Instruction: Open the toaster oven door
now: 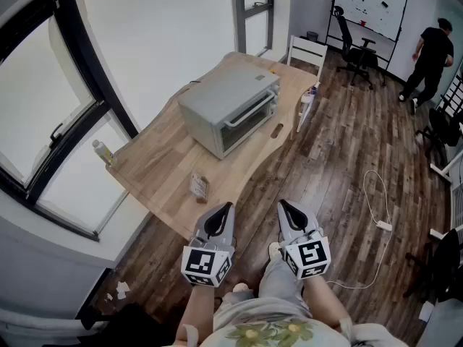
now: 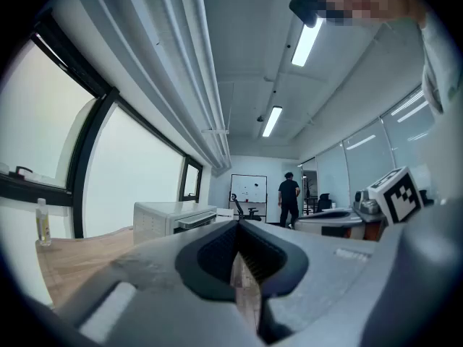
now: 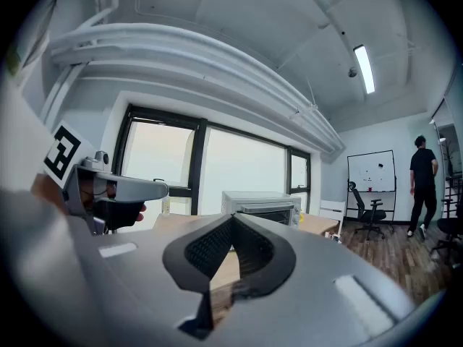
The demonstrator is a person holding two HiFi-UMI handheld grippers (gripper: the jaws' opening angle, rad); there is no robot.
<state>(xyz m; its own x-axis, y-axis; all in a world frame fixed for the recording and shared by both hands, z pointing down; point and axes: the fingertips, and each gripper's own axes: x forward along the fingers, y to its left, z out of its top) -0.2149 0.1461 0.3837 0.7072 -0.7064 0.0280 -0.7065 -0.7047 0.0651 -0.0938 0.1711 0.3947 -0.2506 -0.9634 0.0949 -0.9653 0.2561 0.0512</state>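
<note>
On the wooden tabletop (image 1: pixel 155 166), at twelve o'clock from both grippers, the toaster oven (image 1: pixel 230 108) stands with its door (image 1: pixel 249 118) closed. The left gripper (image 1: pixel 229 207) and right gripper (image 1: pixel 283 204) hover side by side, well apart from the oven, jaws pressed together on nothing.

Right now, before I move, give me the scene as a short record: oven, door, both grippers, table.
toaster oven: on the wooden table, by the window
oven door: closed, nothing touching it
left gripper: jaws shut, empty, well short of the oven
right gripper: jaws shut, empty, beside the left
also on table: small packet near the edge closest to the grippers
background: person by a whiteboard
</note>
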